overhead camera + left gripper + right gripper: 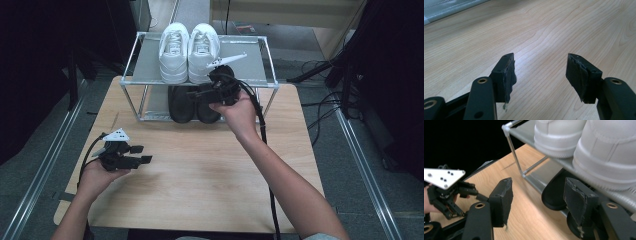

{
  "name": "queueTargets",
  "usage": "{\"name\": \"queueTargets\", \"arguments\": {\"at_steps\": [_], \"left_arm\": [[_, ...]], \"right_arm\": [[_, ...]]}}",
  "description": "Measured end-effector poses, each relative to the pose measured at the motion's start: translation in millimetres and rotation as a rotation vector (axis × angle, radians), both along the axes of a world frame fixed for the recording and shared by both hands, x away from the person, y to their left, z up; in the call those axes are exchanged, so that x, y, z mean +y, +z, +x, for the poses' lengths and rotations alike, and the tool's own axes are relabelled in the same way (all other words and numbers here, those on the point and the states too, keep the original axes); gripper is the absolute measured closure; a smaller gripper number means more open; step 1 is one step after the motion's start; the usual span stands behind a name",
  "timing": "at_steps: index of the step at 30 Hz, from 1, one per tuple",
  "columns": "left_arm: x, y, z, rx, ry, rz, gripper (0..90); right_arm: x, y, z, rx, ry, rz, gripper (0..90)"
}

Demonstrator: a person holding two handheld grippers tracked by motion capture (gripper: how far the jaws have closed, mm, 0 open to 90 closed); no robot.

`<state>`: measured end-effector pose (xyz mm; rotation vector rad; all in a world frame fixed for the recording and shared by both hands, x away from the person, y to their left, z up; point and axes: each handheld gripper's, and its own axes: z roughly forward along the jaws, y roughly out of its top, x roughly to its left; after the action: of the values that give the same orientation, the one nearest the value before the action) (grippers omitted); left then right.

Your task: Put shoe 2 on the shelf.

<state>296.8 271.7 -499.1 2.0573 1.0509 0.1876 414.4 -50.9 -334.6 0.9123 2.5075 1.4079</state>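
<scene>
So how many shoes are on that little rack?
4: two white shoes side by side on the top shelf, two black shoes on the bottom shelf, partly hidden by the right claw.

Two white shoes (189,46), two black shoes (194,104)

Black grippers, worn padded fingers (507,75), brass-ringed screw holes, white three-cornered plates, thick black cables.

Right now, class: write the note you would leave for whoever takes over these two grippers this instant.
Left gripper: open, empty, low over the table.
Right gripper: open, empty, by the front of the shoe rack, pointed at the black shoes.
White shoes: paired on the top shelf.
Black shoes: on the lower shelf, side by side.
Done: both pairs are shelved.
Left: probably the black pair; nothing is gripped yet.
</scene>
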Motion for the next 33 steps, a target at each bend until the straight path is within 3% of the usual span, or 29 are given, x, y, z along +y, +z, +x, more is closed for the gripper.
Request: {"name": "queueTargets", "arguments": {"at_steps": [9,13,33], "left_arm": [[-1.3,-0.8,0.2,0.000,-0.003,0.010,40.5],[-2.1,-0.2,-0.1,-0.002,-0.010,0.011,40.5],[-10.5,-1.7,-1.6,0.001,-0.028,-0.001,40.4]], "right_arm": [[-10.9,-21.9,-11.9,0.026,0.011,0.013,40.5],[-19.6,-34.2,-18.6,0.052,0.023,0.050,40.8],[-55.4,-85.8,-55.1,0.064,0.040,0.035,40.2]]}}
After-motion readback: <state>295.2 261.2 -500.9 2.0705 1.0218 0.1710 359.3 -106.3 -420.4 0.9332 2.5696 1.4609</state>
